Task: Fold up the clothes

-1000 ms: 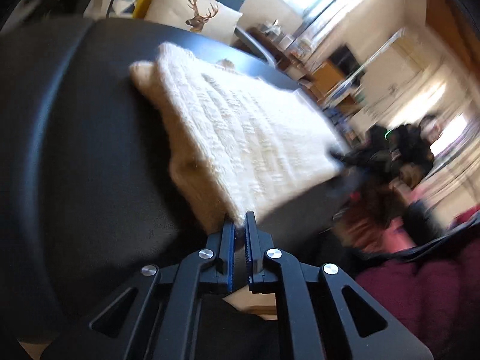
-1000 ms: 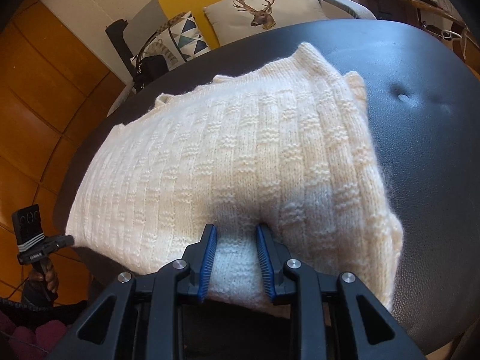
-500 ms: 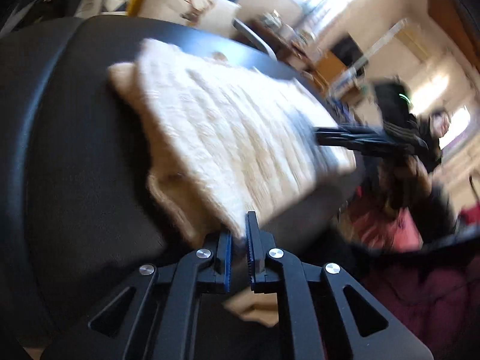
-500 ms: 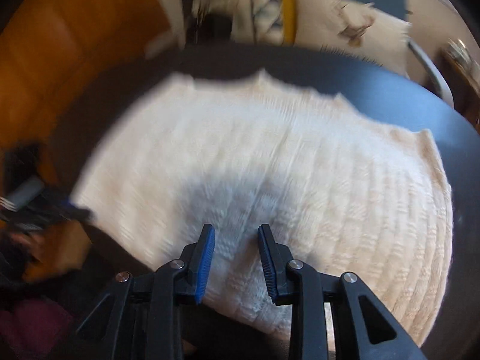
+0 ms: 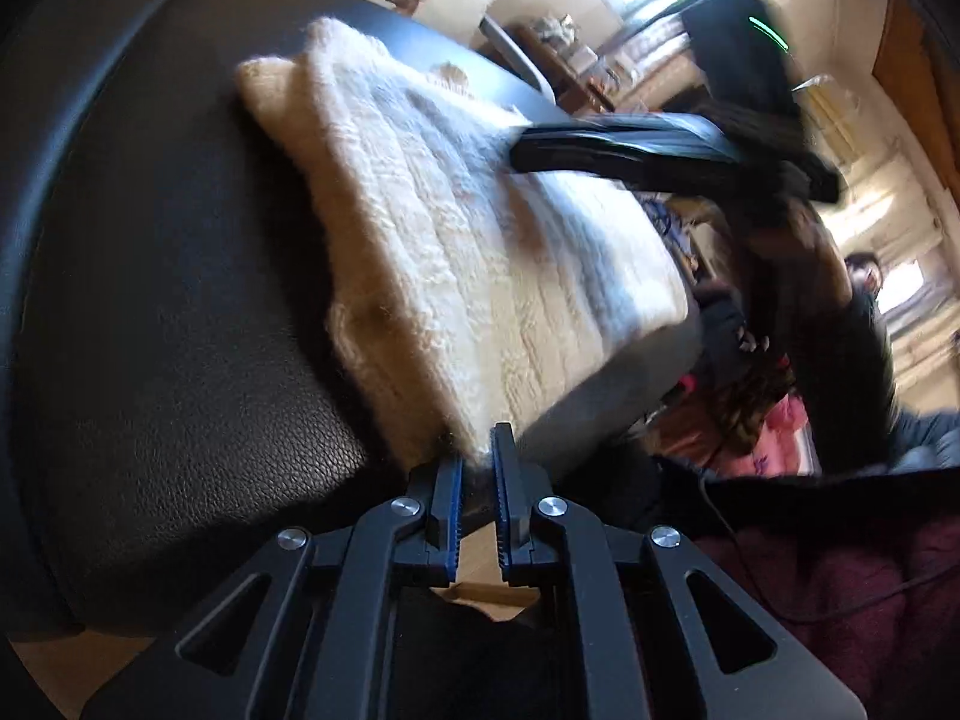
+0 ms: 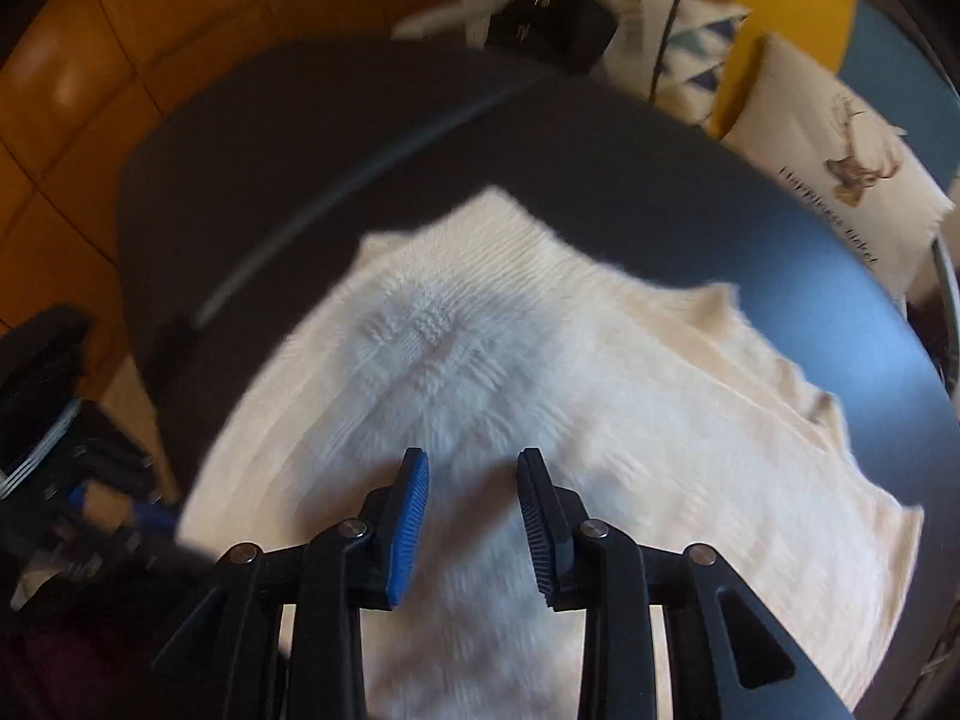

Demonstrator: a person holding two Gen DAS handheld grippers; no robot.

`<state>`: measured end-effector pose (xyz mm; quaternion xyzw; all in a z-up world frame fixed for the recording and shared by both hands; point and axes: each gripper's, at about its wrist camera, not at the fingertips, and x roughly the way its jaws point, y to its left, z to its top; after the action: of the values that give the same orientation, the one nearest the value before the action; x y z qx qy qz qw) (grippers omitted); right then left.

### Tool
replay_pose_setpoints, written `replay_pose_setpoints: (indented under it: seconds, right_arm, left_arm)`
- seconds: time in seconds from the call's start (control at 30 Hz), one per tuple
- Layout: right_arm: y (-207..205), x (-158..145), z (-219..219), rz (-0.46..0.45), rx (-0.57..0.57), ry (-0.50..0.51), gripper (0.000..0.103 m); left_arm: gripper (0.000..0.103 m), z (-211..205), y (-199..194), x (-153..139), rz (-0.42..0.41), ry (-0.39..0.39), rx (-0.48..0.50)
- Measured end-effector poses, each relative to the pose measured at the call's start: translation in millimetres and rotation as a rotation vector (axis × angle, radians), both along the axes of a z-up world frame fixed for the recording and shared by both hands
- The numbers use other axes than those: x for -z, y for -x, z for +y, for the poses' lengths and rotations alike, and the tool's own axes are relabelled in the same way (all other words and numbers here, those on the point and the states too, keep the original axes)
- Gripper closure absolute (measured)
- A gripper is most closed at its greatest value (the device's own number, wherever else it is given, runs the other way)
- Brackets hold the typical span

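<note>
On the black padded bench (image 6: 660, 168), a fluffy cream sweater (image 6: 630, 396) is lying folded into a thick pad, close to the near edge and filling much of the middle. The left gripper (image 5: 477, 468) is sitting at the near corner of the sweater with its jaws almost together; a bit of wool seems to be pinched at the tips, but I cannot tell for sure. The right gripper (image 6: 474, 480) is hanging over the middle of the sweater with its jaws a little apart and nothing between them.

I am guessing the person is getting ready for one more fold or a smoothing pat. To do it well, the right gripper should be coming down softly and grabbing all the layers at one edge, not just the top one, while the left is keeping its corner still so the pile is not sliding.

Beyond the sweater, the far side of the bench is bare, so a fold has room to go that way. The near edge is close, so pulling toward the person could be dragging the sweater off. Cushions (image 6: 840, 180) are sitting past the far edge, well apart.
</note>
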<state>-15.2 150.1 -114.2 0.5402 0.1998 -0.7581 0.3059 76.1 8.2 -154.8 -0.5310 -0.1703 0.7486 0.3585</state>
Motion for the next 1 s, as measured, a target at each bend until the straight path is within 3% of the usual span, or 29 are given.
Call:
replay_pose_setpoints:
  seconds: [0.1,0.17,0.23,0.3,0.37,0.43,0.57,0.63,0.7,0.73,0.77,0.83,0.9,1.0]
  right_arm:
    - [7,11,-19,0.037,-0.035,-0.045,0.069]
    - [9,1,-4,-0.029,-0.007,0.028,0.069]
    - [8,-7,15,-0.067,0.02,0.082,0.069]
    - [-3,-11,39,-0.059,0.035,0.084,0.069]
    - [-19,-19,72,-0.063,0.09,0.164,0.069]
    - [-38,-15,97,-0.12,0.089,0.202,0.068]
    - [-78,16,115,-0.114,0.025,0.084,0.066]
    - [-96,20,112,-0.013,-0.033,0.057,0.065]
    - [-102,21,111,0.017,-0.023,0.055,0.073]
    - [-100,19,115,-0.003,0.002,0.091,0.093]
    - [-100,14,120,-0.027,0.012,0.134,0.099]
    - [-108,2,130,-0.043,0.009,0.193,0.099]
    - [-120,6,136,-0.063,0.0,0.157,0.099]
    - [-127,26,142,-0.114,0.006,0.1,0.099]
  left_arm:
    - [0.095,-16,0,-2,-0.012,-0.02,-0.038]
    - [0.092,-33,1,-3,-0.03,-0.07,-0.082]
    - [0.091,-44,9,-3,-0.047,-0.121,-0.132]
    - [0.091,-46,16,-1,-0.059,-0.131,-0.153]
    - [0.091,-41,22,0,-0.062,-0.135,-0.149]
    - [0.091,-35,28,3,-0.082,-0.128,-0.151]
    - [0.091,-32,31,14,-0.127,-0.124,-0.167]
    - [0.091,-38,30,14,-0.117,-0.116,-0.192]
    - [0.093,-36,32,12,-0.094,-0.089,-0.213]
    - [0.093,-29,33,8,-0.068,-0.057,-0.21]
    - [0.093,-28,35,2,-0.041,-0.033,-0.212]
    - [0.094,-28,33,-14,0.014,-0.005,-0.2]
    - [0.094,-24,27,-20,0.07,0.08,-0.168]
    - [0.094,-30,22,-2,0.005,0.082,-0.158]
